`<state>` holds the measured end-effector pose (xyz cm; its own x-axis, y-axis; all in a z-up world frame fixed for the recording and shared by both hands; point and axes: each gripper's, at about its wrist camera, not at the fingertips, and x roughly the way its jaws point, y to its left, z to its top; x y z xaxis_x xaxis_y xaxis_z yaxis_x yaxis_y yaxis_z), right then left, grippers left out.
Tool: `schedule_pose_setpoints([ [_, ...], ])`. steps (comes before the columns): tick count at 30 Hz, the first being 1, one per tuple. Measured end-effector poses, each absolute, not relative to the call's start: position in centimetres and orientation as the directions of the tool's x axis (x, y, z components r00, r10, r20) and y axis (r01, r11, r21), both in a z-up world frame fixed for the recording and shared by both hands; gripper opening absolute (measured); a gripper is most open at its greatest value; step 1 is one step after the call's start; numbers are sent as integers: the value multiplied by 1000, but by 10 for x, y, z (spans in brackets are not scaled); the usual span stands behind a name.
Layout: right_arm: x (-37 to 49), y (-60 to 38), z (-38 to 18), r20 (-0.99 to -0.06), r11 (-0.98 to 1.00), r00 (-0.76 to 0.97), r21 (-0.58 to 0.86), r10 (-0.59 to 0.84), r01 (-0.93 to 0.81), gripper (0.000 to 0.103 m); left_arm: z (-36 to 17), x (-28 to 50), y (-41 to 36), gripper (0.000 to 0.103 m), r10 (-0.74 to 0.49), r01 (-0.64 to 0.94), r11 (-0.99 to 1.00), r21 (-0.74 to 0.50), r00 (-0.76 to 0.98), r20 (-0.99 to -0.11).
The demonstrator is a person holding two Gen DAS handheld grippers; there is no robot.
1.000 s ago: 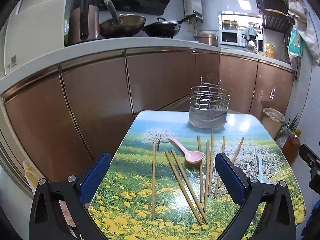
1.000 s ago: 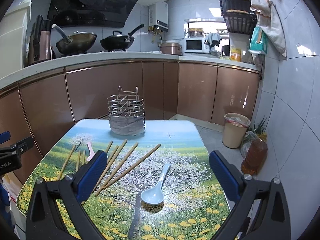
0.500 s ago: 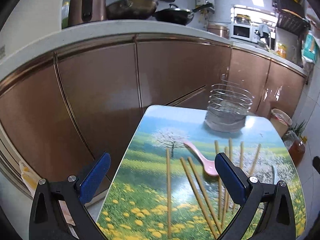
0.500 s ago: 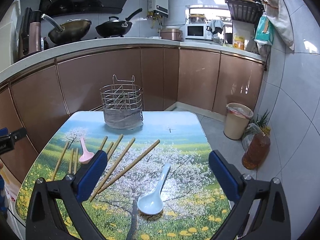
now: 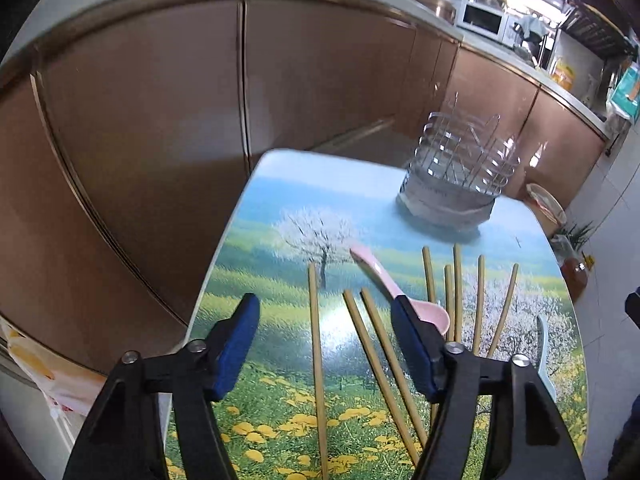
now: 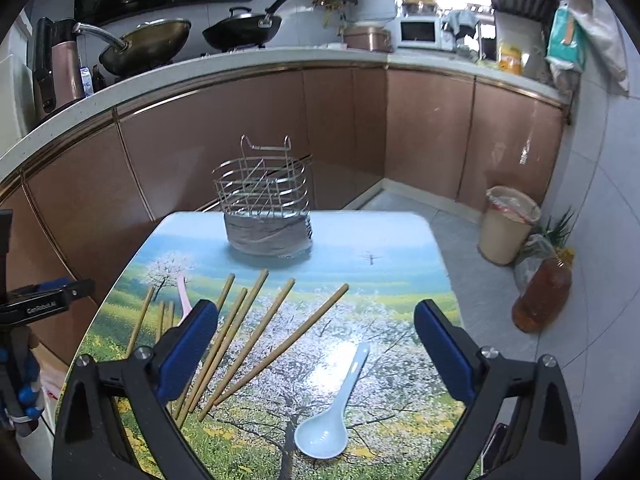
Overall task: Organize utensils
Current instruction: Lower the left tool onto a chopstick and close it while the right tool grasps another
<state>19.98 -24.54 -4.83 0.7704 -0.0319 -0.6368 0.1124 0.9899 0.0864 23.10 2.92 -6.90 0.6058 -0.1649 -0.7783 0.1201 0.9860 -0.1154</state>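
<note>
Your left tool (image 5: 325, 344) hangs over the near left part of the desk (image 5: 260, 216) with its blue pads spread apart and nothing between them; a single chopstick (image 5: 317, 360) lies under the gap, and two more (image 5: 380, 364) angle past the right pad. The pink spoon (image 5: 400, 296) lies just beyond that pad, bowl toward you, handle pointing toward the far left. Your right tool (image 6: 316, 344) is likewise spread wide and holds nothing, above the near right part of the desk. The white spoon (image 6: 332, 412) rests between its pads, bowl nearest you. A fan of chopsticks (image 6: 256, 336) lies to its left, apart from it. The wire utensil basket (image 6: 266, 216) stands upright at the far edge of the desk, well apart from both spoons.
</note>
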Motion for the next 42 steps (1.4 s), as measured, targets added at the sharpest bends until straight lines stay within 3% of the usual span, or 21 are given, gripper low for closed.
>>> schedule_pose_setpoints([
  [6,231,-255,-69,-725,981,684,179,82,73,55,-92,256,25,39,-248,138,969,-207,446,-860],
  [8,243,-258,-79,-759,973,637,221,131,63,50,-102,265,22,36,-260,133,965,-226,375,-890],
  [23,320,-277,-146,-914,938,320,310,249,153,50,-157,311,-6,36,-185,62,982,-179,123,-975],
  [37,354,-260,-158,-915,937,294,326,277,128,50,-173,321,-16,13,-197,35,980,-195,76,-977],
  [42,369,-241,-163,-924,948,275,303,266,99,50,-178,327,-20,10,-219,25,976,-218,59,-974],
])
